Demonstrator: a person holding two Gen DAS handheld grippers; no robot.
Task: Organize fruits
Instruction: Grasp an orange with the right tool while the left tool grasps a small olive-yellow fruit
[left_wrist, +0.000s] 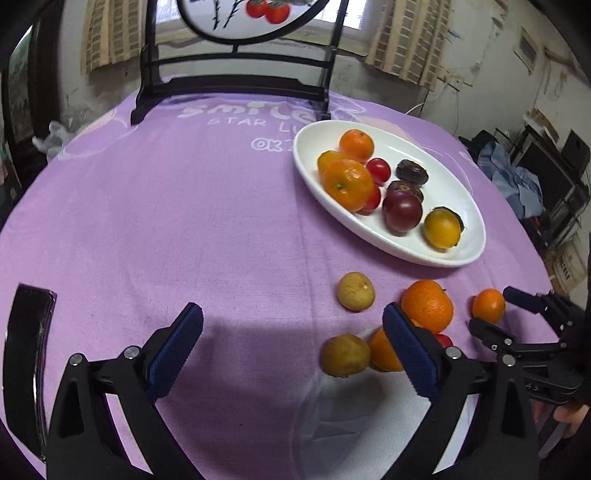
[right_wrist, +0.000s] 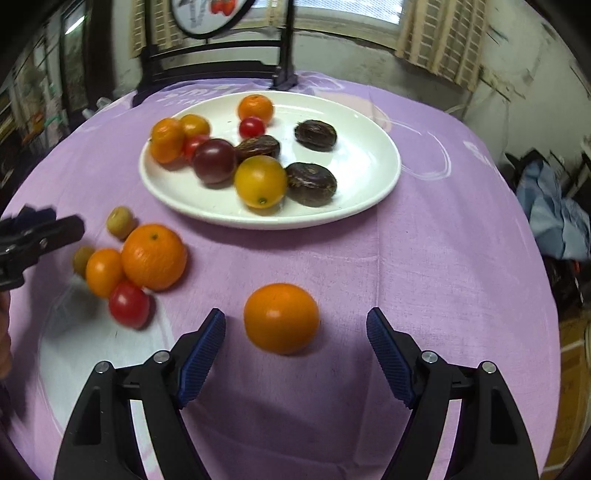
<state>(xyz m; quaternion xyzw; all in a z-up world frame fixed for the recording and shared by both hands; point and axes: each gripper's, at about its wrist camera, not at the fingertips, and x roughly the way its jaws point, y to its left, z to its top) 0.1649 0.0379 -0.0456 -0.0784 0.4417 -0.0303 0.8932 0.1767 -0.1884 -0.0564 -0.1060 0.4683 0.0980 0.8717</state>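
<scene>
Left wrist view: the left gripper has its jaws spread wide over bare purple tablecloth, gripping nothing. Loose fruit clusters by its right finger, probably waiting for the oval white plate.

Right wrist view: the right gripper is released too, jaws flanking a small smooth orange fruit on the tabletop, likely next. Only here does a red cherry tomato show fully.
</scene>
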